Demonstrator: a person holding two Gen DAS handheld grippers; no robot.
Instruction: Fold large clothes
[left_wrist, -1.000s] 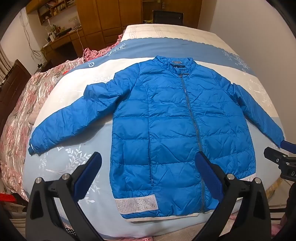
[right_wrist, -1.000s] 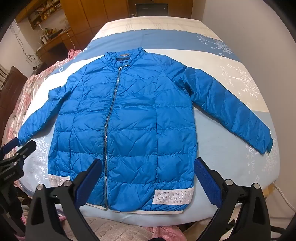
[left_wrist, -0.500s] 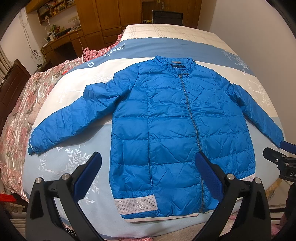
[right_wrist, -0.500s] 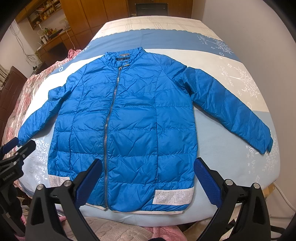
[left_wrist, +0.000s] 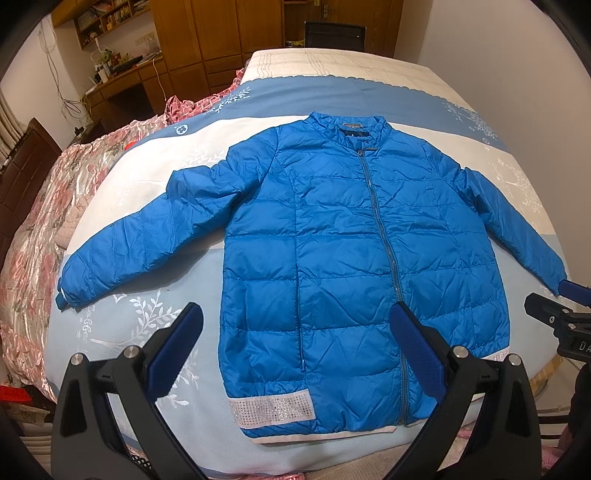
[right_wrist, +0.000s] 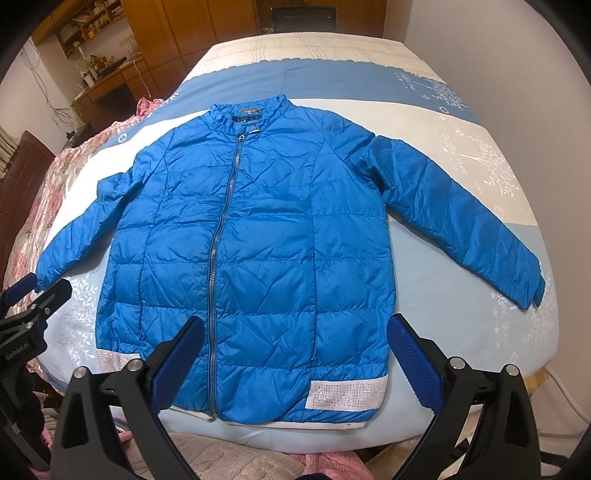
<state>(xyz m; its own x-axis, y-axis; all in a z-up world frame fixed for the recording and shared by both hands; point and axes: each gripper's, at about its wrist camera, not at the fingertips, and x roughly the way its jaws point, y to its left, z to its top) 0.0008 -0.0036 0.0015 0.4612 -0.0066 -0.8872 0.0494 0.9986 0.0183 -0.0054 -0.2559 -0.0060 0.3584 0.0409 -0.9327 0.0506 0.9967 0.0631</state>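
Note:
A blue quilted puffer jacket (left_wrist: 343, 258) lies flat, face up and zipped, on the bed, collar far, sleeves spread to both sides. It also shows in the right wrist view (right_wrist: 258, 251). Its hem has white sparkly bands (left_wrist: 271, 408). My left gripper (left_wrist: 295, 343) is open and empty, held above the hem's left half. My right gripper (right_wrist: 295, 347) is open and empty above the hem's right half. Each gripper shows at the edge of the other's view: the right one (left_wrist: 557, 314), the left one (right_wrist: 33, 299).
The bed has a blue and white bedspread (left_wrist: 332, 92). A pink floral quilt (left_wrist: 37, 221) is heaped along the bed's left side. Wooden cabinets and a desk (left_wrist: 122, 81) stand beyond at the left. A white wall (left_wrist: 517, 55) runs along the right.
Both grippers have drifted very slightly; the jacket sits a little lower and closer in the views. Nothing was taken hold of.

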